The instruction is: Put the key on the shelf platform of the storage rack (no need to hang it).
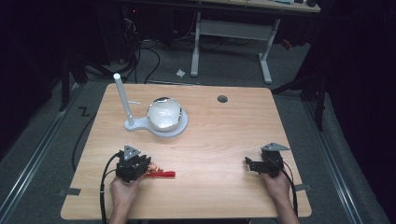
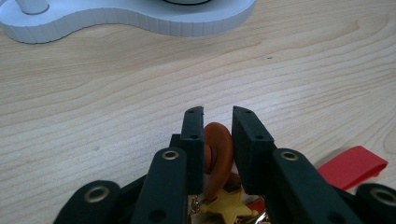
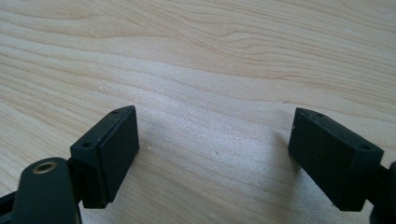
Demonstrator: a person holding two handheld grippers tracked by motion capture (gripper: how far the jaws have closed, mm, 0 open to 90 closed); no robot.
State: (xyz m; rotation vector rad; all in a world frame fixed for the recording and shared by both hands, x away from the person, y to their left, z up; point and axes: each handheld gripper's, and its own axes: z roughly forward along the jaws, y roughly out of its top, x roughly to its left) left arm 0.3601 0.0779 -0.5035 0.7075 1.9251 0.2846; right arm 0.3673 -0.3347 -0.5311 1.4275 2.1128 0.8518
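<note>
A keychain lies near the table's front left: an orange ring (image 2: 218,149), a yellow star charm (image 2: 229,205) and a red strap (image 2: 353,165), whose red end (image 1: 163,174) sticks out to the right in the high view. My left gripper (image 2: 218,116) is shut on the orange ring, one black pad against each side of it. In the high view that left gripper (image 1: 145,166) rests low on the table in a hand. At the front right my right gripper (image 3: 212,140) stands open over bare wood, nothing between its jaws; the high view shows this gripper (image 1: 250,163) pointing left.
A white stand (image 1: 180,126) sits at the table's back left, with a tall white post (image 1: 122,98) and a shiny bowl (image 1: 164,113). Its base edge (image 2: 130,18) lies ahead of the left jaws. A round hole (image 1: 222,99) marks the wooden table (image 1: 219,140).
</note>
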